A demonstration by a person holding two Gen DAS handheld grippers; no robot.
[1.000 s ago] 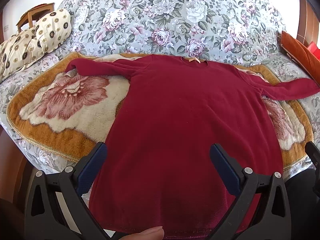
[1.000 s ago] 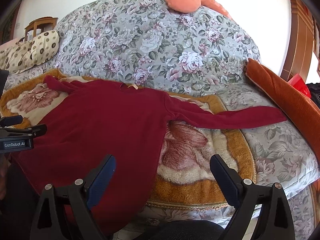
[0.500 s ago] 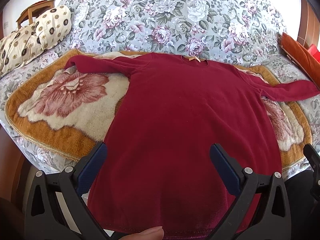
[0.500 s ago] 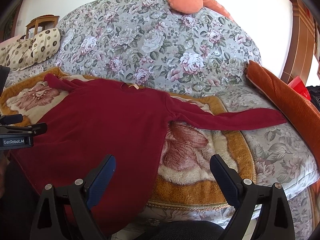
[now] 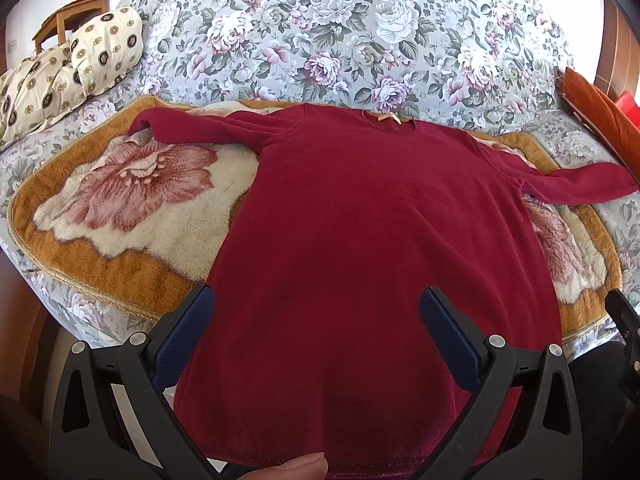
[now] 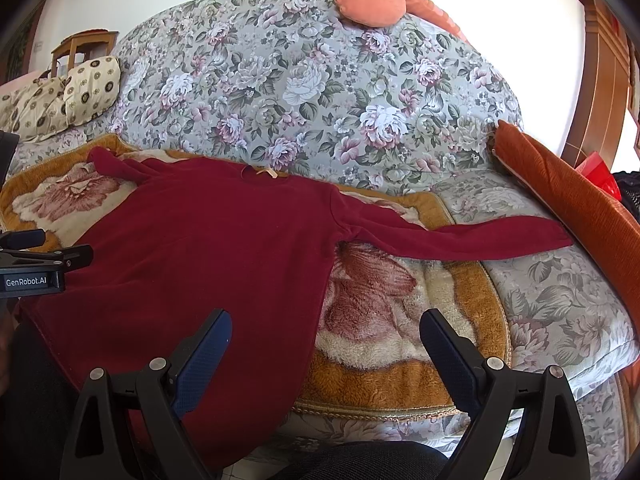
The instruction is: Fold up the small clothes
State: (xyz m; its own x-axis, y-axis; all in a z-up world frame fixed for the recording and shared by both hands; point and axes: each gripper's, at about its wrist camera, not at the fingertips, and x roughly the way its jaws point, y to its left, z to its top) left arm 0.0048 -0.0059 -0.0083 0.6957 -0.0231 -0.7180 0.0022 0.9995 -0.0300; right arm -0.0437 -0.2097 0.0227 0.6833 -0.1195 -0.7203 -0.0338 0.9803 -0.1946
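- One dark red long-sleeved knit top [image 5: 360, 248], with two sleeves.
- One plush blanket with an orange-brown border and pink flower pattern [image 5: 120, 216].
- One sofa covered in grey floral fabric [image 6: 320, 92].
- Two cream cushions with dark round motifs [image 5: 76, 68].
- One rust-orange corduroy cushion [image 6: 568, 196].
- One salmon-pink cushion [image 6: 368, 0] on the sofa back.
- One small wooden table [image 6: 80, 46].
- Two black grippers with blue finger pads: the left gripper [image 5: 316, 332], the right gripper [image 6: 326, 346].
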